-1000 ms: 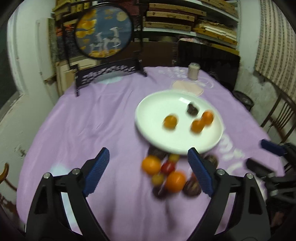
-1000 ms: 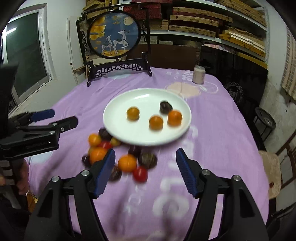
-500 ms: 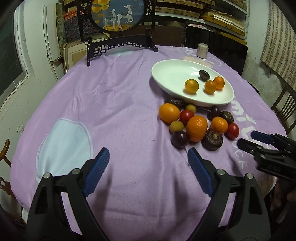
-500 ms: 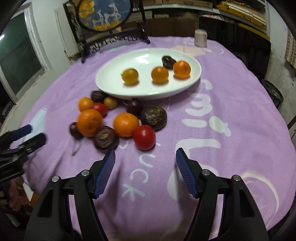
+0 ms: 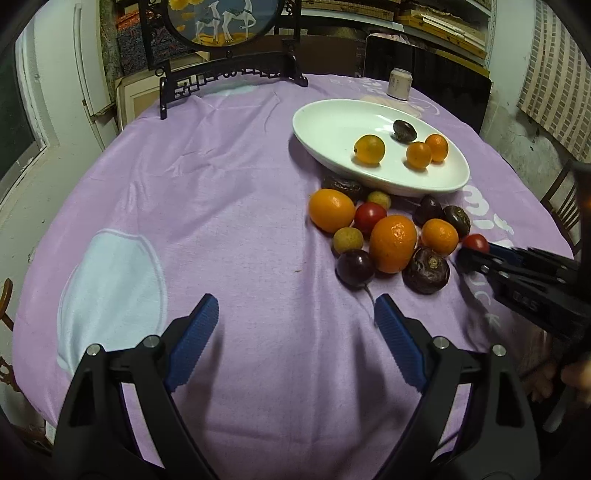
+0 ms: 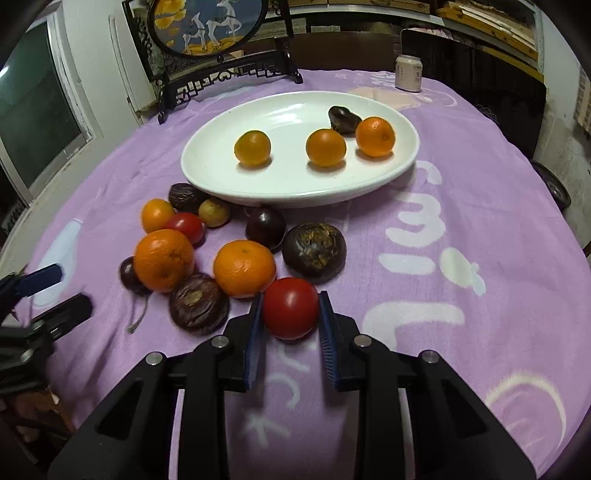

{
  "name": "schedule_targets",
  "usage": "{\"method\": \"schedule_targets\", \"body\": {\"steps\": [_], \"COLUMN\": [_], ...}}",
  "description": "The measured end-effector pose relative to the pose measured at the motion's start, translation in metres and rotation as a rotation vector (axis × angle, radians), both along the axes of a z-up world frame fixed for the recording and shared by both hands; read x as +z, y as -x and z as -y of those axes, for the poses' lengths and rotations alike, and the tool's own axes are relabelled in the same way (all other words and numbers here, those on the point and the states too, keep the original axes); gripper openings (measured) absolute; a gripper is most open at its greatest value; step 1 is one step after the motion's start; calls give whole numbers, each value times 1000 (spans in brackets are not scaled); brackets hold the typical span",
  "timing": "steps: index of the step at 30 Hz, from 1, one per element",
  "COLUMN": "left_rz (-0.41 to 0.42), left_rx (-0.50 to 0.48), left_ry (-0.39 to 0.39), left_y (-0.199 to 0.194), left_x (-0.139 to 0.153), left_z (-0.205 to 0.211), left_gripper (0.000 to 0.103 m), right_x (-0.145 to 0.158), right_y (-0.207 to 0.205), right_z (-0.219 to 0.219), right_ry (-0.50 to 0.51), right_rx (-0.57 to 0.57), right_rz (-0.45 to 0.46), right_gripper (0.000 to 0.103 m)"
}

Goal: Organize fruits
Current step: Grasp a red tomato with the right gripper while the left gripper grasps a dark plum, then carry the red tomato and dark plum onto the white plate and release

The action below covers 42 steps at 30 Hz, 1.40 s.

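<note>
My right gripper point(image 6: 290, 314) jaws just closed on red tomato point(image 6: 290, 312), near-edge end of loose fruit pile, for transfer to white plate point(image 6: 207, 162). Left gripper point(image 5: 295, 317) jaws wide, empty, over bare surface point(image 5: 221, 206).

Cluttered home: tablecloth point(image 5: 221, 206), stacked shelves point(image 5: 436, 22)
</note>
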<state>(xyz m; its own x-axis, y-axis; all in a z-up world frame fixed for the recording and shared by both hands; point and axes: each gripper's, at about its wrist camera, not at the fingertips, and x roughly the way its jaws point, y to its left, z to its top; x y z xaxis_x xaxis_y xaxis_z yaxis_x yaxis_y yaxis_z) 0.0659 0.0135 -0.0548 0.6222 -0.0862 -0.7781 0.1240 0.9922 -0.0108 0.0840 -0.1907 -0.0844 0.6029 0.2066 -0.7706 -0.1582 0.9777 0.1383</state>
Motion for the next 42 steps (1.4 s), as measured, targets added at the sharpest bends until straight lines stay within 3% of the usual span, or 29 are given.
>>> {"method": "schedule_targets", "body": {"steps": [8, 10, 11, 14, 16, 17, 18, 29, 33, 42], "left_rz": [-61, -71, -78, -73, -66, -61, -62, -16, 7, 22], "left_rx": [-36, -46, -50, -59, -66, -66, -64, -63, -81, -95], "left_ry": [-17, -26, -32, -41, -31, -35, -35, 76, 78, 38], "left_y": [-23, -29, -32, -39, -43, -44, -45, -18, -14, -67], "left_x": [-20, -25, -27, -29, -27, -27, -25, 9, 19, 49], "left_z": [22, 29, 31, 38, 39, 39, 38, 9, 10, 20], "left_gripper": [87, 79, 70, 64, 46, 31, 29, 29, 29, 29], "right_x": [22, 24, 24, 23, 22, 21, 21, 26, 26, 48], "right_y": [36, 40, 40, 38, 38, 38, 38, 38, 35, 0], "right_z": [11, 15, 16, 20, 20, 20, 19, 13, 9, 11], "right_ry": [-16, -23, -26, -44, -49, -51, -55, -67, -62, -40], "right_rx": [6, 3, 0, -5, -3, -1, 2, 16, 25, 40], "right_rz": [39, 43, 43, 38, 35, 33, 32, 47, 43, 68], "right_gripper": [29, 29, 29, 29, 29, 29, 29, 29, 29, 29]}}
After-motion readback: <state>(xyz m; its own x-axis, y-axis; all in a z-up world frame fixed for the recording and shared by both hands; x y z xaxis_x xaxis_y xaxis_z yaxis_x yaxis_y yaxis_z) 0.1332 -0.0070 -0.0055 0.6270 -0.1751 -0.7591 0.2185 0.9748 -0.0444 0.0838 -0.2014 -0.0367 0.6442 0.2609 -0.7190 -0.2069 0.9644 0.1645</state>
